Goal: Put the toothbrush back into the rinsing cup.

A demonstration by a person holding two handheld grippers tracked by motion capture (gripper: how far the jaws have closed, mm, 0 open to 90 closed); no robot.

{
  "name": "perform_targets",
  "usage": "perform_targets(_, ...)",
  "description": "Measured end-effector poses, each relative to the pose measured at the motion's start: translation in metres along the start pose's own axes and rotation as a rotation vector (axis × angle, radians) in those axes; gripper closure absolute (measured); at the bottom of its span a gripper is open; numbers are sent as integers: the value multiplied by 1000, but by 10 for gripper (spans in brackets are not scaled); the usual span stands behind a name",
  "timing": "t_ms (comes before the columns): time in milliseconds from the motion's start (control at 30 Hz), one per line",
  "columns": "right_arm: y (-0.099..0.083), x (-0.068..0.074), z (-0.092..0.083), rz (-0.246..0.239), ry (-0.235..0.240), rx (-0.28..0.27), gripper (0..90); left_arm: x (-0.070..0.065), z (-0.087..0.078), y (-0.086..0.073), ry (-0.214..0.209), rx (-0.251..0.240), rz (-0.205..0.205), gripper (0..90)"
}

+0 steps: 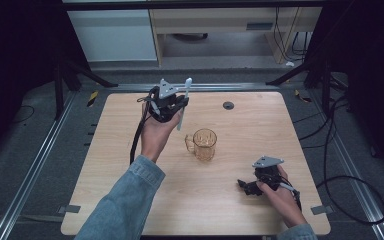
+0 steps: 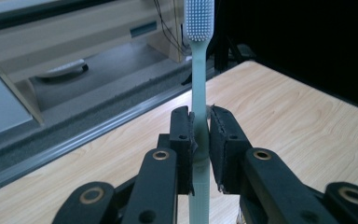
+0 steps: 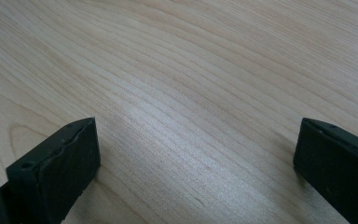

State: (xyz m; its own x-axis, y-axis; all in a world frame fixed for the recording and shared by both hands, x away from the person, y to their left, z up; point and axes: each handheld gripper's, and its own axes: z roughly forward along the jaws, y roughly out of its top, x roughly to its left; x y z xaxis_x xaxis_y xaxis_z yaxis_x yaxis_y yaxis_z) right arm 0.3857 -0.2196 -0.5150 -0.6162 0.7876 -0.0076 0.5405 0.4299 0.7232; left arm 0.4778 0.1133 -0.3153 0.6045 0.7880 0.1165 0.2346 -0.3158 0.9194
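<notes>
— Left gripper [image 1: 172, 107] first, from the high view: what is it doing?
— It is raised over the far left part of the wooden table [image 1: 240, 210], jaws clamped on a pale toothbrush [image 1: 184, 102] that stands nearly upright, head at the top. An amber glass mug [image 1: 203, 144] sits near the table's middle, just right of that hand, handle pointing left. The right gripper [image 1: 247, 187] lies low at the near right corner, the person's hand around it. A denim sleeve [image 1: 125, 205] covers the left forearm.
— And the room?
— Grey floor, metal rails on either side of the table, a pale cabinet [image 1: 112, 35] beyond, cables at the right.
— Left gripper view?
— The black jaws press both sides of the toothbrush [image 2: 199, 116] handle, which is a pale mint green; white bristles face the camera at the top. Wood-grain table [image 2: 298, 121] lies beneath, with a grey floor strip behind it.
— Right gripper view?
— Jaws stand wide apart, nothing between them, over light-grained table [image 3: 191, 84] wood.
</notes>
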Motion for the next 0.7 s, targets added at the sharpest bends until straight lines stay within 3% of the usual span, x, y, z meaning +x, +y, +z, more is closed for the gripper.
perform_targets(433, 0, 0, 0, -3, 1, 1, 7, -5, -13, 1, 9, -136, -14, 792)
perform_targets(700, 0, 0, 0, -1, 5, 1, 7, -7, -13, -5, 1, -167, -25, 793)
